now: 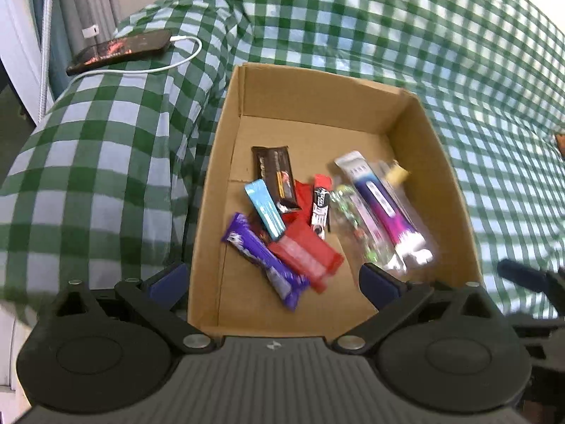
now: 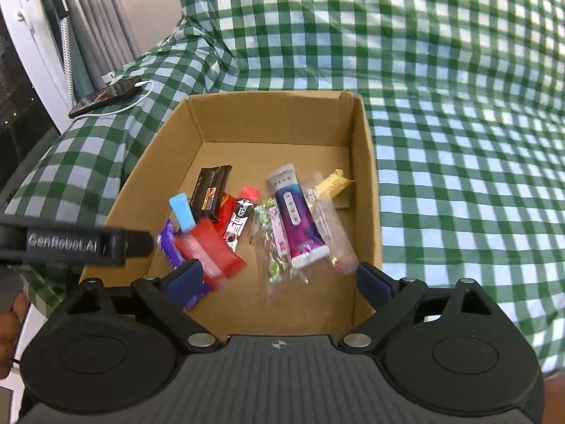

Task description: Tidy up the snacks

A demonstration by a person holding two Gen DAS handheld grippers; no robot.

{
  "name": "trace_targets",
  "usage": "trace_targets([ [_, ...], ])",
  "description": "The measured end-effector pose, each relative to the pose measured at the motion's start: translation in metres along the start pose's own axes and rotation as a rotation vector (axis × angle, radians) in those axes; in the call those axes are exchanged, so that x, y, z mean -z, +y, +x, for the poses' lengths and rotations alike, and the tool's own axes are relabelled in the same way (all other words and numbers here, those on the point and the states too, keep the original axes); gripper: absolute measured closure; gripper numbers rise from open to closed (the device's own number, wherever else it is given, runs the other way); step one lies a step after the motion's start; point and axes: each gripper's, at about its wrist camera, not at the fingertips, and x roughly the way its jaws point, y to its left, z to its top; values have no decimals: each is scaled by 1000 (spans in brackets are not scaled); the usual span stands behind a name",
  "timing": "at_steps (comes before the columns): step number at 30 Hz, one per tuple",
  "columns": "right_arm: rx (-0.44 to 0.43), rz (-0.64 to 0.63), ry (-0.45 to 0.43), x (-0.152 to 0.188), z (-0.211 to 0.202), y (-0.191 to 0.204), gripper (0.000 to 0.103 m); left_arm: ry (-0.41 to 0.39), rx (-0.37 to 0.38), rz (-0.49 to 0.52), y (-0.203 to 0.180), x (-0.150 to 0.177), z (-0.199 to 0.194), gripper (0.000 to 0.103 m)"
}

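An open cardboard box [image 1: 310, 99] [image 2: 268, 120] sits on a green-checked cloth. Several snacks lie in it: a purple bar [image 1: 261, 258], a red bar [image 1: 307, 258], a light blue pack [image 1: 265, 208], a dark brown bar [image 1: 277, 176], a black-and-red pack [image 1: 320, 208], a clear candy bag [image 1: 353, 222], a purple-and-white pouch [image 1: 381, 208] [image 2: 296, 219] and a yellow wrapped piece [image 1: 397, 175]. My left gripper [image 1: 272, 279] hangs open over the box's near left side, holding nothing. Over the near right side my right gripper [image 2: 279, 277] is open and empty too.
The checked cloth [image 1: 423, 35] covers a sofa or bed with a raised back. A phone [image 1: 120, 49] on a white charging cable [image 1: 183, 56] lies on the left armrest. The other gripper shows at each view's edge [image 2: 88, 243]. A hand [image 2: 10, 321] is at the lower left.
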Motion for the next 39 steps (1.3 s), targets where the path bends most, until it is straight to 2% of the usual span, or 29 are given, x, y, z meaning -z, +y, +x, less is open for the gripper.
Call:
trace_targets([
  [13, 37, -50, -77, 41, -55, 8, 5, -64, -42, 36, -16, 48, -52, 0],
  [28, 64, -129, -146, 67, -84, 14, 0, -83, -91, 26, -23, 77, -75, 0],
  [33, 69, -152, -175, 74, -91, 17, 0, -85, -151, 57, -28, 82, -79, 0],
  [39, 68, -159, -197, 83, -98, 17, 0, -52, -265, 100, -36, 85, -75, 0],
])
